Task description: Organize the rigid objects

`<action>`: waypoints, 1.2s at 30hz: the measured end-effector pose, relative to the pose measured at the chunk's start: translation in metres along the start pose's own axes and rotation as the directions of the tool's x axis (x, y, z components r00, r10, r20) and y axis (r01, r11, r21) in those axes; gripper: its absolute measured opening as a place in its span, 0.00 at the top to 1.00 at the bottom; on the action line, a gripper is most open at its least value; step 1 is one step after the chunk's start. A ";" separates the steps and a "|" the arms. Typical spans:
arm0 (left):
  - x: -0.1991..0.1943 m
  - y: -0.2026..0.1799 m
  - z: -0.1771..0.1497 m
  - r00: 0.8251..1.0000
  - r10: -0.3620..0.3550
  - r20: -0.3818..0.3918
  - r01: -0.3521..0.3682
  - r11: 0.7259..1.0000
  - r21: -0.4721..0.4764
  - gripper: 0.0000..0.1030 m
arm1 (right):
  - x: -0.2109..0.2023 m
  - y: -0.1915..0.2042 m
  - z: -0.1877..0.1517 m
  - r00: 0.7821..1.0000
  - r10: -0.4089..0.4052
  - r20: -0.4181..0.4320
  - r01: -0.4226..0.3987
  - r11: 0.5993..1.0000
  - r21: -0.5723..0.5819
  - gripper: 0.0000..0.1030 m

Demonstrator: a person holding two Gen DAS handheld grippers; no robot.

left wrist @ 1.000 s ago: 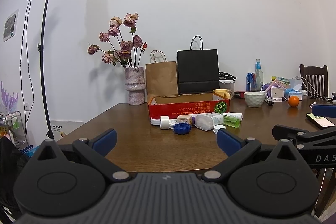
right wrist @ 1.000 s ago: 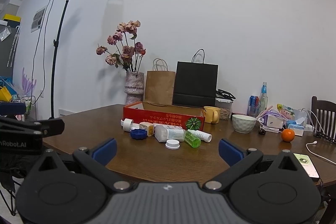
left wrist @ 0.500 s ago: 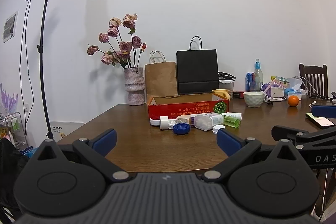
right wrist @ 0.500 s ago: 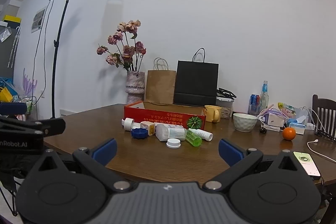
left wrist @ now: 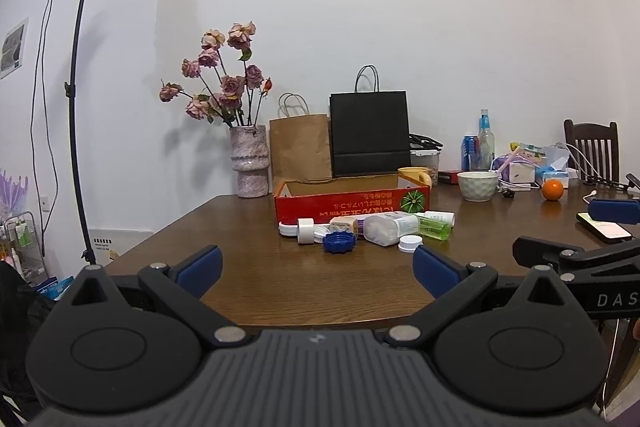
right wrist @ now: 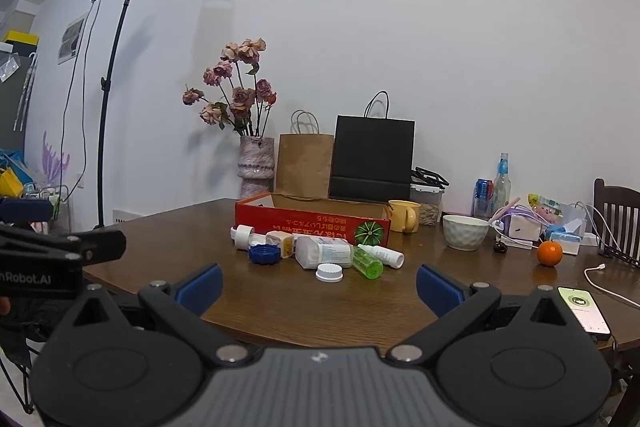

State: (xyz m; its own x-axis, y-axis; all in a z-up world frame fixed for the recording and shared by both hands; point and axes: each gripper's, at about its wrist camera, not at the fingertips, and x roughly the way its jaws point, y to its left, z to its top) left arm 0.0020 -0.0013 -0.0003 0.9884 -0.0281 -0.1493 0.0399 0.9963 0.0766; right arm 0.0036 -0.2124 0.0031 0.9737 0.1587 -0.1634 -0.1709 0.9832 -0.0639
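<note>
A red cardboard box (left wrist: pixel 352 205) (right wrist: pixel 312 223) stands open in the middle of the brown table (left wrist: pixel 248 267). In front of it lie several small items: a blue lid (left wrist: pixel 339 242) (right wrist: pixel 264 253), a white bottle on its side (left wrist: pixel 390 227) (right wrist: pixel 324 251), a green bottle (left wrist: pixel 434 228) (right wrist: pixel 367 264), a white cap (left wrist: pixel 410 242) (right wrist: pixel 329 272) and a white roll (left wrist: pixel 306 230). My left gripper (left wrist: pixel 318 265) is open and empty at the table's near edge. My right gripper (right wrist: pixel 320 281) is open and empty, also short of the items.
Behind the box are a vase of roses (left wrist: pixel 250 163), a brown bag (left wrist: pixel 300 147) and a black bag (left wrist: pixel 370 133). A yellow mug (right wrist: pixel 404 227), white bowl (right wrist: pixel 466 237), orange (right wrist: pixel 550 253), phone (right wrist: pixel 584 313) and clutter sit at right. A light stand (left wrist: pixel 76 107) stands left.
Both grippers have drifted slightly; the views shift a little. Both stay open and nothing on the table has moved.
</note>
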 end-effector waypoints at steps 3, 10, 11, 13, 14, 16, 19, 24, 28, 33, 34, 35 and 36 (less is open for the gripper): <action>0.001 0.000 0.000 1.000 0.006 0.002 -0.006 1.000 -0.004 0.00 | 0.002 0.000 -0.001 1.000 0.006 -0.010 -0.006 1.000 0.001 0.00; 0.002 -0.001 0.000 1.000 0.002 0.002 -0.002 1.000 0.002 0.00 | 0.004 -0.003 0.000 1.000 -0.005 -0.006 0.005 1.000 0.010 0.00; 0.002 -0.001 0.000 1.000 0.002 0.002 -0.002 1.000 0.003 0.00 | 0.004 -0.003 0.000 1.000 -0.003 -0.005 0.003 1.000 0.009 0.00; 0.002 0.000 0.000 1.000 0.004 0.003 -0.004 1.000 0.003 0.00 | 0.004 -0.002 0.000 1.000 0.004 -0.008 -0.004 1.000 0.007 0.00; 0.002 0.000 0.000 1.000 0.005 0.004 -0.005 1.000 0.003 0.00 | 0.005 -0.001 0.000 1.000 0.006 -0.009 -0.006 1.000 0.004 0.00; 0.002 0.000 0.000 1.000 0.004 0.007 -0.004 1.000 0.003 0.00 | 0.004 0.000 -0.001 1.000 0.007 -0.009 -0.007 1.000 -0.001 0.00; 0.002 -0.001 -0.001 1.000 0.004 0.010 -0.004 1.000 0.004 0.00 | 0.005 0.001 -0.001 1.000 0.007 -0.008 -0.007 1.000 -0.003 0.00; 0.021 0.006 0.006 0.999 0.029 0.037 -0.030 0.999 0.011 0.00 | 0.021 -0.004 0.005 1.000 0.009 0.007 -0.009 1.000 -0.021 0.00; 0.061 0.012 0.016 0.999 0.037 -0.029 -0.037 0.999 0.005 0.00 | 0.052 -0.014 0.014 1.000 0.015 -0.002 -0.015 1.000 0.015 0.00; 0.111 0.018 0.016 0.993 0.033 -0.112 -0.035 0.999 -0.014 0.00 | 0.101 -0.024 0.019 0.998 0.030 -0.054 -0.027 0.998 0.048 0.00; 0.121 0.019 0.016 0.992 0.026 -0.125 -0.028 0.999 -0.017 0.00 | 0.110 -0.025 0.018 0.997 0.033 -0.065 -0.030 0.999 0.044 0.00; 0.130 0.019 0.015 0.991 0.017 -0.136 -0.019 1.000 -0.014 0.00 | 0.120 -0.025 0.018 0.996 0.036 -0.079 -0.033 0.999 0.041 0.00; 0.140 0.018 0.015 0.988 0.011 -0.152 -0.012 1.000 -0.007 0.00 | 0.131 -0.026 0.018 0.995 0.042 -0.093 -0.039 0.998 0.042 0.00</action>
State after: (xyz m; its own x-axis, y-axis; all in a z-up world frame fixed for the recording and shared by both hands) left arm 0.1436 0.0117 -0.0047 0.9551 -0.0049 -0.2963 0.0274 0.9970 0.0717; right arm 0.1382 -0.2158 0.0012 0.9473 0.1912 -0.2570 -0.2019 0.9793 -0.0160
